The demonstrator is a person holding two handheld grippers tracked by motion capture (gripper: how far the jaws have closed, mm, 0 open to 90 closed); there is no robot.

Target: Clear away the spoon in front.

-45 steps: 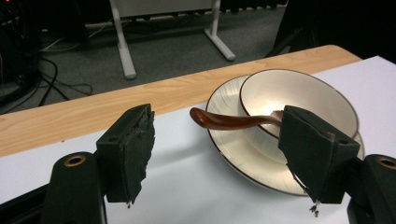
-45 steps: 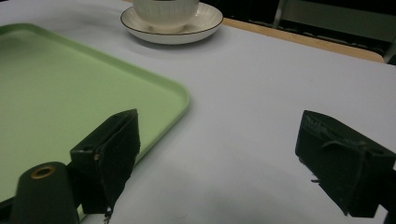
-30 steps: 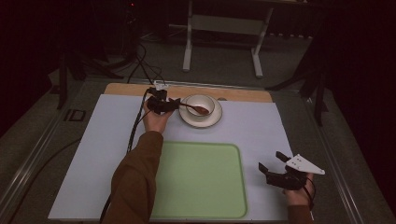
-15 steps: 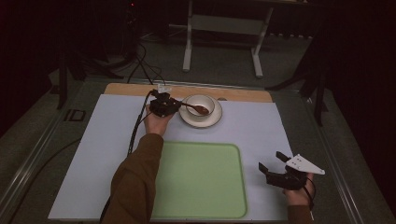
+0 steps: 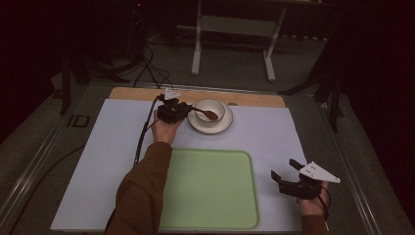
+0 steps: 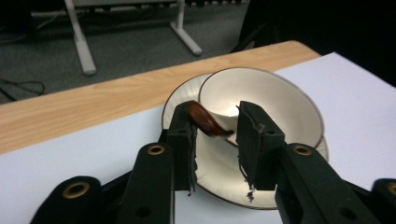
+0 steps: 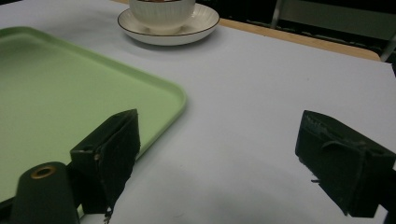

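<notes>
- The counter point(image 5: 98, 161) carries a white mat, with a green tray point(image 5: 208, 188) at its near middle.
- A saucer point(image 5: 222, 126) with a cup point(image 5: 211, 108) sits at the far middle.
- The right tool point(image 5: 288, 172) rests near right, jaws wide apart, holding nothing.
- The left tool point(image 6: 215, 133) has just been closing around the brown spoon point(image 6: 205, 120), whose handle lies between its jaws, over the cup's rim; a gap remains beside one pad.

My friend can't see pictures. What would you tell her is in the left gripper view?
The left gripper has just been closing its two black jaws around the handle of a brown wooden spoon, with a gap still beside one jaw. The spoon rests in a cream ribbed bowl on a matching cream saucer, which sits on a white mat over a wooden table edge.
</notes>
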